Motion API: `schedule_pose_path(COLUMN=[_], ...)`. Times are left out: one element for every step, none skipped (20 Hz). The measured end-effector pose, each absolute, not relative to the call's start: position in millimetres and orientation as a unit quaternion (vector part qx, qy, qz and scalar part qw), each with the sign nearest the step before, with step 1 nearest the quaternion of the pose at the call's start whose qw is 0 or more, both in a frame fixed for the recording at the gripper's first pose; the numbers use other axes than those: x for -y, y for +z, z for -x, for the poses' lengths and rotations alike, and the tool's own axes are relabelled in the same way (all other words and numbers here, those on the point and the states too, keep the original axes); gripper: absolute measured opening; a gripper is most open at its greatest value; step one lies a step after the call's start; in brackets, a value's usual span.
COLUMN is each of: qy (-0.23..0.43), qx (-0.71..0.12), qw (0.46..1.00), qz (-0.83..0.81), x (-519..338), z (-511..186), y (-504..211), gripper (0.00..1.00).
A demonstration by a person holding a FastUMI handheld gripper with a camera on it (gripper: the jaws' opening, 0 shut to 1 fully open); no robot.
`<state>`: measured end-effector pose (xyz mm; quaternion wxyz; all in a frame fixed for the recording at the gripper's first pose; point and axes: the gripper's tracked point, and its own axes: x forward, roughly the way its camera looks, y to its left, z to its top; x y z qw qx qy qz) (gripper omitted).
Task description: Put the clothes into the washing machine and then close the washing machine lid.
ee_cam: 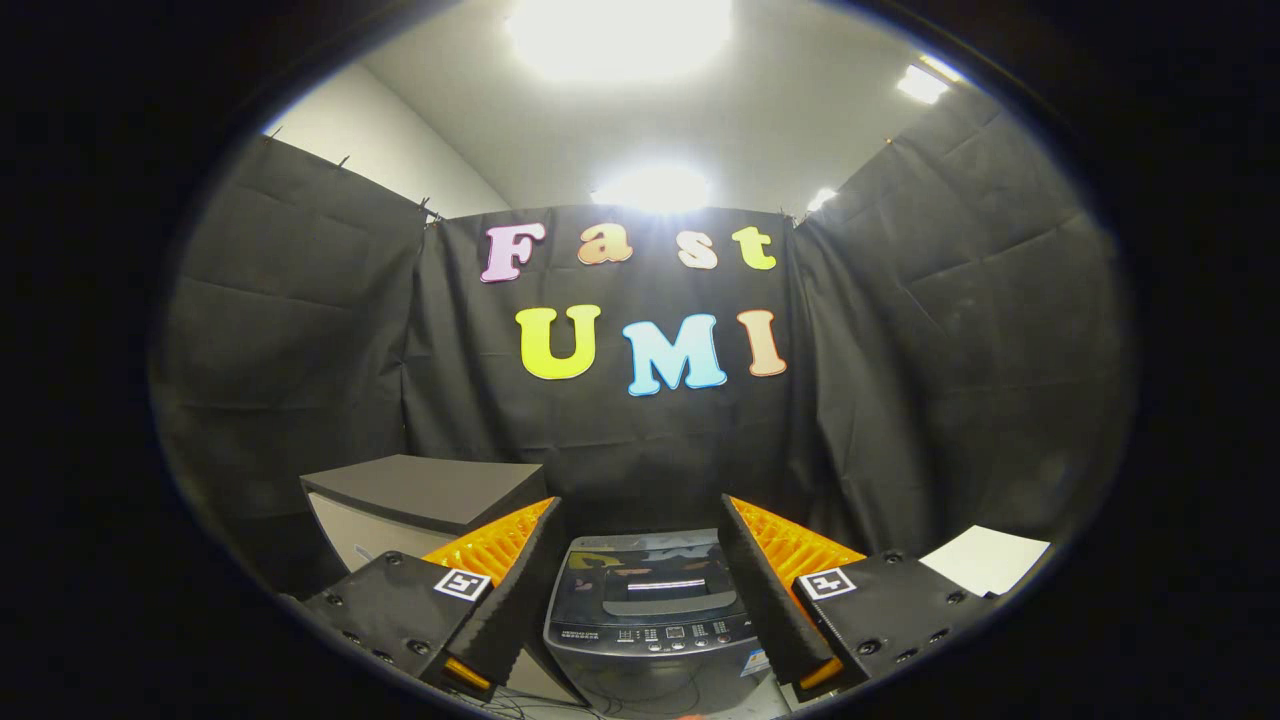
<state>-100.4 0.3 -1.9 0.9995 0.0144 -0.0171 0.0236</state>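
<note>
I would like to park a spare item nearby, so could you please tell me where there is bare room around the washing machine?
The dark flat top of the cabinet, beyond the tool's spread fingers and beside the washing machine, looks bare. The closed lid, between the fingers, is flat too, but must open. A white sheet lies opposite the cabinet.

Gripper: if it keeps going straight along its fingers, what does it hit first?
Probably the washing machine, on its closed lid, which sits between and just ahead of the open jaws of the gripper. Nothing is held. Depth is hard to judge here.
</note>
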Motion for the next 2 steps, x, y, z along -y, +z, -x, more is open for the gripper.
schedule_pose_path(qy=[0.024,0.023], qx=[0.017,0.018], qw=[0.999,0.999], qz=[-0.014,-0.013], x=[0.8,1.3], z=[101.4,101.2], y=[-1.5,-1.1], gripper=[0.96,0.96])
